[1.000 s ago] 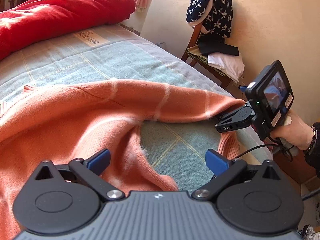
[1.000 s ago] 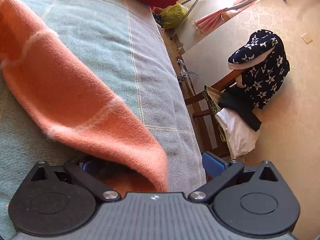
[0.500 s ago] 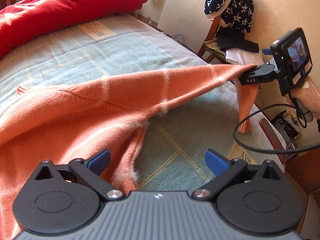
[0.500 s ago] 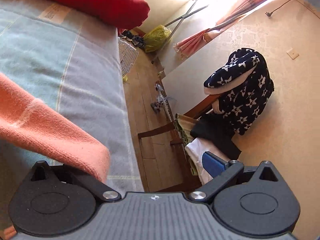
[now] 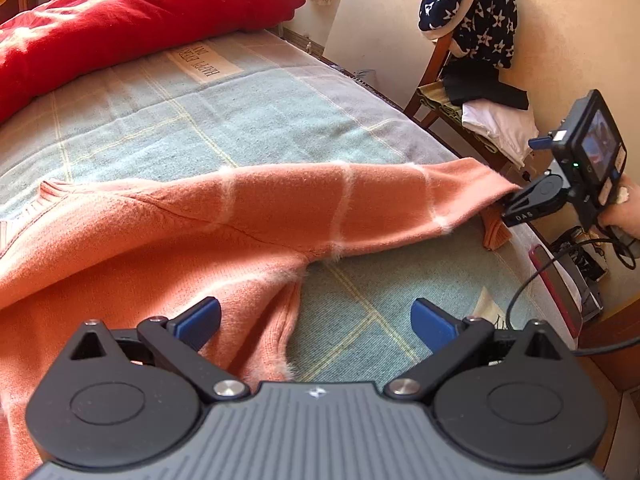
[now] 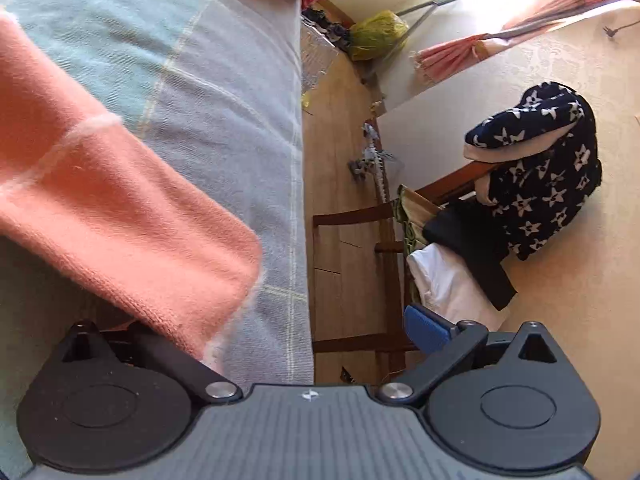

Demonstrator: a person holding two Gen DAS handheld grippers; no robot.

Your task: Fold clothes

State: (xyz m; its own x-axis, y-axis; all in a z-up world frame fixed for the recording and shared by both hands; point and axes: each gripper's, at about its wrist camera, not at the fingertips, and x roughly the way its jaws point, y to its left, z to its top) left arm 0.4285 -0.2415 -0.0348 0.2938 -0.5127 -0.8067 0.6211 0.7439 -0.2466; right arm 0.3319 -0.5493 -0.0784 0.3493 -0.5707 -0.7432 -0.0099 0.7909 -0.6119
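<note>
A salmon-orange sweater (image 5: 168,240) with thin white stripes lies on the bed's pale blue checked blanket (image 5: 248,120). Its sleeve (image 5: 360,200) stretches right to the bed's edge. My left gripper (image 5: 316,320) is open above the sweater's side seam near the armpit, with nothing between its pads. A hand holds my right gripper (image 5: 516,208) at the sleeve's end. In the right wrist view the right gripper (image 6: 316,328) stands open. The sleeve end (image 6: 160,248) drapes over its left finger and hides it; the right pad (image 6: 424,330) is bare. The cuff (image 5: 496,232) hangs below.
A red duvet (image 5: 140,20) is heaped at the head of the bed. Beside the bed stands a wooden chair (image 5: 436,92) with a star-patterned garment (image 5: 472,12) and folded white cloth (image 5: 500,128). A cable (image 5: 532,280) and a red-edged device (image 5: 552,280) sit at the bed's right edge.
The right gripper has drawn the sleeve out to the right, from folded against the body to fully stretched, and has now brought it lower toward the bed edge. The left gripper stays open.
</note>
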